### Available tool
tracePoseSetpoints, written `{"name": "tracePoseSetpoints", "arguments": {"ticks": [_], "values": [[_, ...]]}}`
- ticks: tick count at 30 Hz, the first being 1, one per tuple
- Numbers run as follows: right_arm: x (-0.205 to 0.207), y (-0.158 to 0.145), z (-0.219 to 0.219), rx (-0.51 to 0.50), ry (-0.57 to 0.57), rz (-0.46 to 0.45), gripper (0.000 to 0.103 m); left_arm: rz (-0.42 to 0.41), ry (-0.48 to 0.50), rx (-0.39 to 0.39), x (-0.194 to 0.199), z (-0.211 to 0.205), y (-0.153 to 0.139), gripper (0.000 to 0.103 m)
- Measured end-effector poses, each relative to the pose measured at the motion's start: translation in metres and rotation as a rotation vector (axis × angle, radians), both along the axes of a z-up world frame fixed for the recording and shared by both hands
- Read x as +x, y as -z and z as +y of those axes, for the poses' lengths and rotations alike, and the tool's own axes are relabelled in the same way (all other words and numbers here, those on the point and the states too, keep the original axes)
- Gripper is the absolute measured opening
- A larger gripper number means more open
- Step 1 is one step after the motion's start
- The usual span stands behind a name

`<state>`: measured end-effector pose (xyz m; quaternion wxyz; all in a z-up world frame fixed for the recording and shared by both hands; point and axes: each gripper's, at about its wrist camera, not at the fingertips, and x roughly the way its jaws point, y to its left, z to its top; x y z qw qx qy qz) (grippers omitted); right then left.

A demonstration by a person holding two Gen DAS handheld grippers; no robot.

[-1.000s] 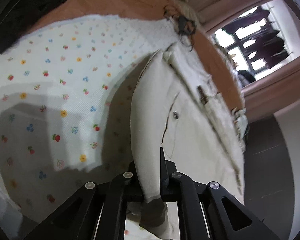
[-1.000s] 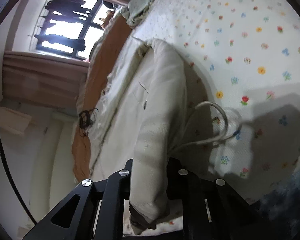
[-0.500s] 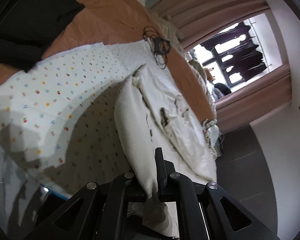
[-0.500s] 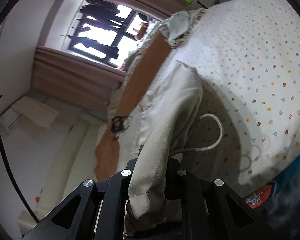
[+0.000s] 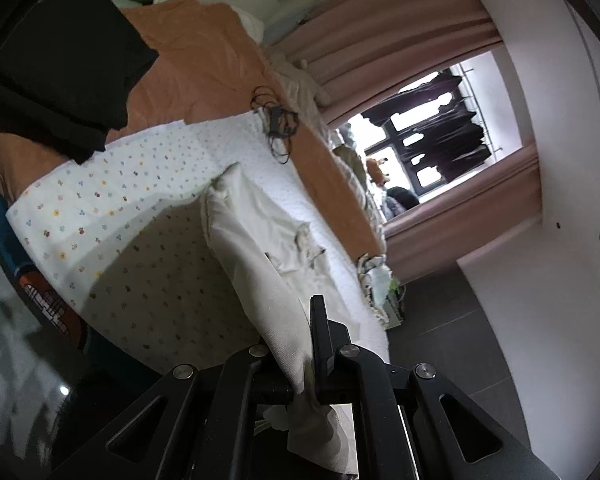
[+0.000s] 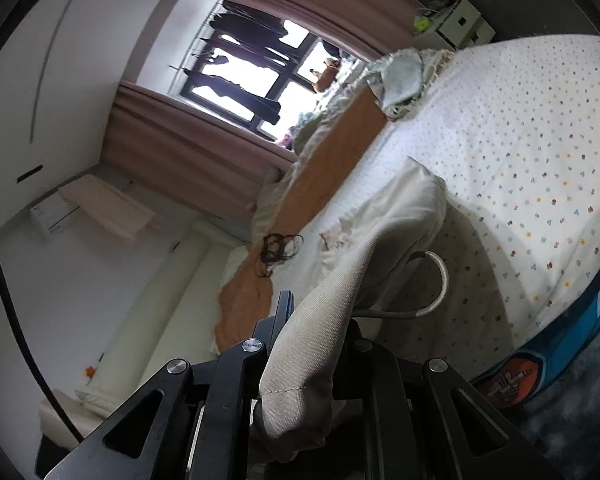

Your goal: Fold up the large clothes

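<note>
Jaws of both grippers clamp cream garment above floral sheet

A home bedroom is shown: a bed is covered by a floral sheet, and a window is framed by pink curtains.

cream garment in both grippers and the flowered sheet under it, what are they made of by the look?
Cream garment: coarse woven cloth, likely cotton canvas or twill; matte, grain and a stitched hem visible. Flowered sheet: thin printed fabric, probably cotton; matte, fine dimpled texture, exact fibre unclear.
</note>
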<state>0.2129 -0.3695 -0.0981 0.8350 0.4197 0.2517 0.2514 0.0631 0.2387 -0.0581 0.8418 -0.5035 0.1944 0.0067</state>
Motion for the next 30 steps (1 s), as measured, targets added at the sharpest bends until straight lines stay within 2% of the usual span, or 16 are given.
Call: {"name": "tracePoseSetpoints", "arguments": {"ticks": [10,17,23,30], "values": [[-0.038,-0.035,-0.009,0.042,-0.009,-0.075,0.015,-0.080,-0.009,0.004,-0.041,-0.003,-0.036,0.006],[-0.041,-0.049,-0.008,0.055,-0.012,-0.116,0.015,-0.108,-0.009,0.003,-0.045,0.004,-0.047,0.006],[-0.014,-0.048,-0.002,0.028,-0.002,-0.100,0.015,-0.096,-0.003,-0.016,-0.021,0.012,-0.041,0.006],[0.036,-0.054,0.006,0.016,0.008,-0.074,0.015,-0.099,-0.004,-0.014,0.038,0.027,-0.045,0.006]]}}
